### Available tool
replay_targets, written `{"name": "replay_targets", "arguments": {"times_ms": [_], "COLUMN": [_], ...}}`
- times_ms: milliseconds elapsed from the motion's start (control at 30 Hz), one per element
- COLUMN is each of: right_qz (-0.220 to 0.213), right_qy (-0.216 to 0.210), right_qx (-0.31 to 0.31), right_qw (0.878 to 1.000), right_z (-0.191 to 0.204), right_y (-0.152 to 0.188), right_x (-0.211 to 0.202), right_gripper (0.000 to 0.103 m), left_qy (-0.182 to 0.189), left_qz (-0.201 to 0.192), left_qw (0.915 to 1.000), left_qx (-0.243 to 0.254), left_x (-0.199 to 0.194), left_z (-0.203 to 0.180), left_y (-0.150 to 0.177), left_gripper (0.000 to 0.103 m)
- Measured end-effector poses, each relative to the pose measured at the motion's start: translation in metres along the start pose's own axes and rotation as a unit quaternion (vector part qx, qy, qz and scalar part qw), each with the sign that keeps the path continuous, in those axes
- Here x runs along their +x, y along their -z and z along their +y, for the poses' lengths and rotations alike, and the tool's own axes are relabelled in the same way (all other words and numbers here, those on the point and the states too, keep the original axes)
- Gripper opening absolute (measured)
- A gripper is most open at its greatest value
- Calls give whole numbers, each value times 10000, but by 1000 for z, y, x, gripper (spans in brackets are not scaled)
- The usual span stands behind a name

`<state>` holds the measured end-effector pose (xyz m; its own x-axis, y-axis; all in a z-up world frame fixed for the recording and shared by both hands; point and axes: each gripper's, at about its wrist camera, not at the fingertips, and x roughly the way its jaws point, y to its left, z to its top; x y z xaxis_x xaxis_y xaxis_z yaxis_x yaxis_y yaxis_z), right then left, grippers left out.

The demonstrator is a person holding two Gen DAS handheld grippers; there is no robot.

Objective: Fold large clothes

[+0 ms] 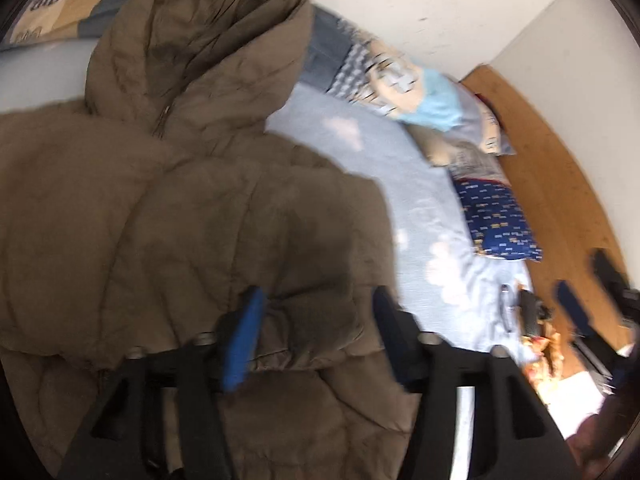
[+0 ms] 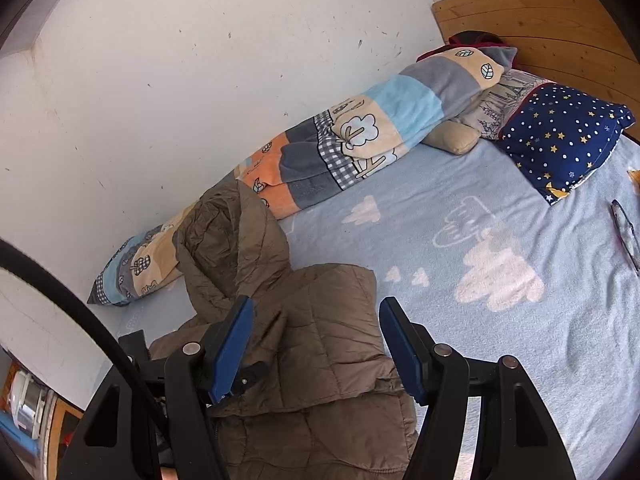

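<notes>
The brown puffer jacket (image 2: 304,344) lies on the pale blue bed sheet (image 2: 480,320), at the near left part of the bed, its hood (image 2: 228,236) pointing toward the white wall (image 2: 200,60) and resting against the patchwork quilt (image 2: 360,132) rolled along that wall. One sleeve is folded across the jacket's front.

In the left wrist view, which is blurred, the jacket (image 1: 180,200) fills the left half, hood (image 1: 200,40) at the top with the zip running down from it. The left gripper (image 1: 316,320) hovers over the folded sleeve end, jaws apart; puffy fabric bulges up between the blue pads (image 1: 244,336), but they do not press on it, so nothing is held. Right of it the sheet (image 1: 400,200) runs to a navy star pillow (image 1: 500,216) and the wooden headboard (image 1: 560,160). At the far right edge the right gripper (image 1: 588,288) shows, jaws apart.

In the right wrist view, a black cable (image 2: 60,292) arcs across the lower left. The right gripper (image 2: 316,336) sits above the jacket's shoulder area, jaws wide and empty, fabric below them. Further right lie the white cloud prints, a beige cushion (image 2: 452,136), a grey printed pillow (image 2: 504,100), the navy star pillow (image 2: 560,136) and the headboard (image 2: 540,20).
</notes>
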<state>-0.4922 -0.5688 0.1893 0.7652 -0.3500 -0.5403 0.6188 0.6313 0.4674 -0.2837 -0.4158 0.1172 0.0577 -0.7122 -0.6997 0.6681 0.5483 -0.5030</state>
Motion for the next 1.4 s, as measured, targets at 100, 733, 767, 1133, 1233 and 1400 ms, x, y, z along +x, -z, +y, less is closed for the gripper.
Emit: {"name": "replay_targets", "arguments": {"times_ms": [100, 733, 767, 1133, 1233, 1400], "right_qz": [8, 1290, 1325, 2254, 2312, 2112], "right_qy": [-31, 87, 142, 649, 654, 323], "right_qx": [30, -1447, -1518, -1368, -1329, -977], "right_qw": [10000, 9810, 9794, 9624, 9616, 9720], "right_z": [2, 82, 84, 60, 58, 62], "right_y": [0, 67, 71, 100, 101, 80], "right_x": [3, 113, 118, 185, 187, 161], "right_gripper": [70, 40, 40, 43, 43, 46], "left_qy": [197, -2525, -2564, -2317, -2286, -2309], "left_qz": [-310, -452, -392, 29, -124, -505], "left_qw": [9991, 9665, 9657, 9719, 9726, 9716], "left_qx": [194, 75, 99, -424, -403, 144], "left_x": [-43, -105, -99, -72, -90, -142], "left_z": [-1, 216, 219, 256, 246, 214], "left_y": [-9, -34, -34, -27, -29, -12], "left_gripper": [64, 67, 67, 78, 78, 78]}}
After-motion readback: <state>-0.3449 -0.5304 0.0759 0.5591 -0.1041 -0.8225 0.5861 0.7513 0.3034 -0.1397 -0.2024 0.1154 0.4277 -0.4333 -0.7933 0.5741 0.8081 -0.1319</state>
